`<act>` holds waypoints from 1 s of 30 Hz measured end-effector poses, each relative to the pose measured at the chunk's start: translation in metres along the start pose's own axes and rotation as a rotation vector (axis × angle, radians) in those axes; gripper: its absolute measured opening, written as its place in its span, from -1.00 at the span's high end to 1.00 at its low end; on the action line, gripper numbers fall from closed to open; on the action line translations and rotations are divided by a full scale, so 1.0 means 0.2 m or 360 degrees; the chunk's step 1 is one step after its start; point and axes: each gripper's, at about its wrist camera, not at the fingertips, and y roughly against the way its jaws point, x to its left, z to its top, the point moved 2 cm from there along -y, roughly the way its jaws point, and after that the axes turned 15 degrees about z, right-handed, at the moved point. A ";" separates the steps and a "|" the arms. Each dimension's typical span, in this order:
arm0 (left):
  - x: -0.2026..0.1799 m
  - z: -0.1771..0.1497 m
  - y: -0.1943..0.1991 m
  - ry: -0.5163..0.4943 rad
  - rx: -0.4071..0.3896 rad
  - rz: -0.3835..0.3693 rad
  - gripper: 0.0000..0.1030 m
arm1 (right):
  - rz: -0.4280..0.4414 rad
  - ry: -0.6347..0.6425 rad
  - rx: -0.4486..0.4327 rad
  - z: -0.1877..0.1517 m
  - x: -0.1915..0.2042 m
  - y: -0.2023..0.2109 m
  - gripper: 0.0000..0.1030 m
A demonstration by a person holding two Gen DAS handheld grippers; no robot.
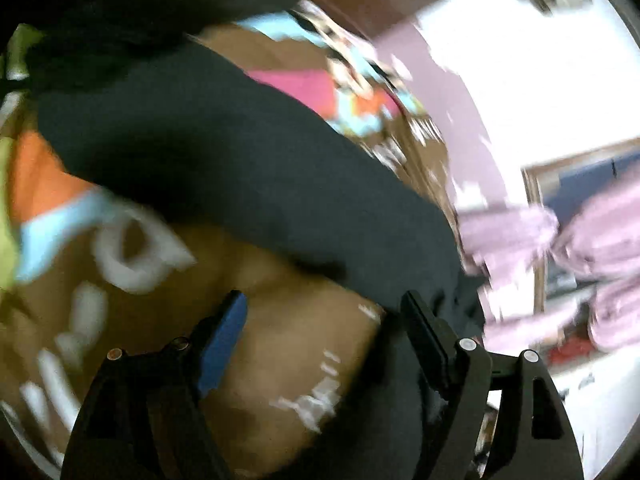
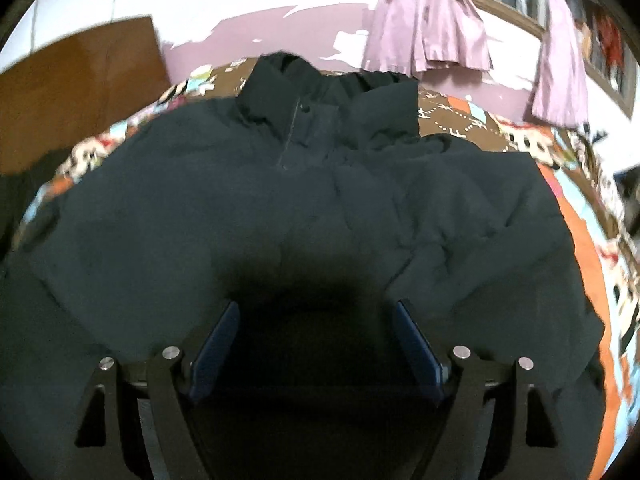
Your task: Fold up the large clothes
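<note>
Patterned bedspread carries a dark jacket; right gripper gapes empty over it, left gripper likewise spread, holding nothing.

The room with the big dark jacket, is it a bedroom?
Probably a bedroom. The dark jacket lies spread on what looks like a bed with a brown patterned bedsheet, pale purple curtains hang by a framed window, and a wooden panel stands beside it.

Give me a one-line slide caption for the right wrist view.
Right tool open above a dark jacket spread collar-away on a patterned bedspread, lilac curtains behind.
</note>
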 end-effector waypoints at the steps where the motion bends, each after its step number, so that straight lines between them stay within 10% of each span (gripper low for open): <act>1: 0.06 0.06 0.01 0.0018 -0.0043 0.0036 -0.43 | 0.0031 -0.0023 -0.0018 0.02 0.02 0.01 -0.50; 9: 0.45 0.28 0.02 0.0328 -0.0177 0.0371 -0.43 | 0.0248 0.0086 -0.0048 0.15 0.38 -0.06 -0.67; 17: 0.54 0.37 -0.03 0.0401 -0.0187 0.0321 -0.42 | 0.0213 0.0100 0.0020 0.10 0.49 -0.26 -0.72; 22: 0.52 0.35 -0.01 0.0302 -0.0260 0.0404 0.55 | 0.0189 0.0121 0.0015 0.08 0.49 -0.27 -0.79; 30: 0.31 0.23 0.16 -0.0032 -0.0589 0.0433 0.93 | 0.0181 0.0133 0.0042 0.05 0.47 -0.30 -0.94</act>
